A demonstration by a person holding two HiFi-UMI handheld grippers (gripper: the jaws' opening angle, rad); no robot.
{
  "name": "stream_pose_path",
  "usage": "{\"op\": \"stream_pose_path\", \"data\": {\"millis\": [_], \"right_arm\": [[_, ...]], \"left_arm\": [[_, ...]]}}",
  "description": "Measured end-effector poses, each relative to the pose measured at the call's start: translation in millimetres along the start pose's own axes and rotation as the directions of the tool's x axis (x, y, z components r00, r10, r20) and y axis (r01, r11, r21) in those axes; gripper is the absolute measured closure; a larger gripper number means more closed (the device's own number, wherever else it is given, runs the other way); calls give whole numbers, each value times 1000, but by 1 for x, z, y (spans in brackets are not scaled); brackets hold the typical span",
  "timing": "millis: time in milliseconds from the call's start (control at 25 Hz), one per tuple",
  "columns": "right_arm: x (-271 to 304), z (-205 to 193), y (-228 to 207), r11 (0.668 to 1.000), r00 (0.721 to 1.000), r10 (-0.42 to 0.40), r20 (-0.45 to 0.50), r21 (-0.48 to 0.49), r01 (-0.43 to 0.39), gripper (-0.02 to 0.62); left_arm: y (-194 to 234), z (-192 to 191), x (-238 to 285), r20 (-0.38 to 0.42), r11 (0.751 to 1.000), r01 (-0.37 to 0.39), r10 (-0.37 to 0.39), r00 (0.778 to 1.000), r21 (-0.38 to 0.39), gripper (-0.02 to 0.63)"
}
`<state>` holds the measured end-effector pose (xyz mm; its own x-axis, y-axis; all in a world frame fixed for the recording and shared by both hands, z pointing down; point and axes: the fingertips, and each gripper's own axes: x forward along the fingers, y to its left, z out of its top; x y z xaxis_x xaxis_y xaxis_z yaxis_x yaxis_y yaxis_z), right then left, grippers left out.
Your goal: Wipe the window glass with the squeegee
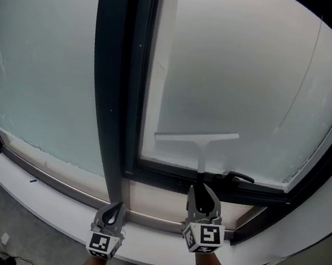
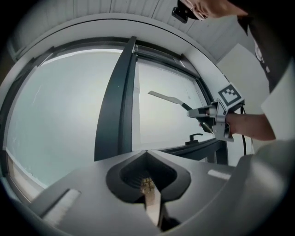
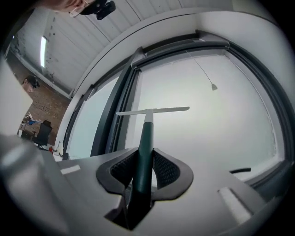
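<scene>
Fingers: right gripper (image 3: 144, 159) pinches squeegee (image 1: 197, 138) handle; left gripper (image 2: 146, 159) pressed together, empty.
Squeegee: blade low on right window glass (image 1: 241, 78).
Tip: probably keep blade flat, pressure even.

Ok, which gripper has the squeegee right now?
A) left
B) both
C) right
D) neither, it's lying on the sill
C: the right gripper has its jaws shut on the squeegee, while the left gripper is shut on nothing.
</scene>
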<state>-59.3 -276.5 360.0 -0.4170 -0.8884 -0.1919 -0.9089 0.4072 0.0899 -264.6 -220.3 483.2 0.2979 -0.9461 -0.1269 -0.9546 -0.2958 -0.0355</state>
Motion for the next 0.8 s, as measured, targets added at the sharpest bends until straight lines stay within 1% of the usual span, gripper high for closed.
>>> {"op": "stream_pose_path", "data": {"millis": [80,200,320,440,520,640,800], "right_arm": [[17,20,-1,1000,998,2,68,-18,-1,500],[39,45,-5,998,991,3,136,-68,7,500],[62,79,-4,995,980,5,197,-94,14,500],[81,122,-2,989,958,-27,284,-130,66,500],[94,149,-4,983,941,-68,332,-138,120,500],[115,173,-5,977,924,-127,361,-113,178,500],[142,188,0,976,921,-157,357,-85,200,500]], "left_arm": [[-4,10,12,27,1000,0,0,1000,0,607],[-13,21,22,67,999,18,-16,998,-26,607],[-14,20,27,76,998,36,-32,997,-52,607],[-5,20,36,71,996,71,-67,995,-57,607],[0,26,40,80,994,105,-102,992,-30,607],[12,39,43,104,989,147,-148,984,13,607],[24,57,50,137,981,193,-195,971,25,607]]}}
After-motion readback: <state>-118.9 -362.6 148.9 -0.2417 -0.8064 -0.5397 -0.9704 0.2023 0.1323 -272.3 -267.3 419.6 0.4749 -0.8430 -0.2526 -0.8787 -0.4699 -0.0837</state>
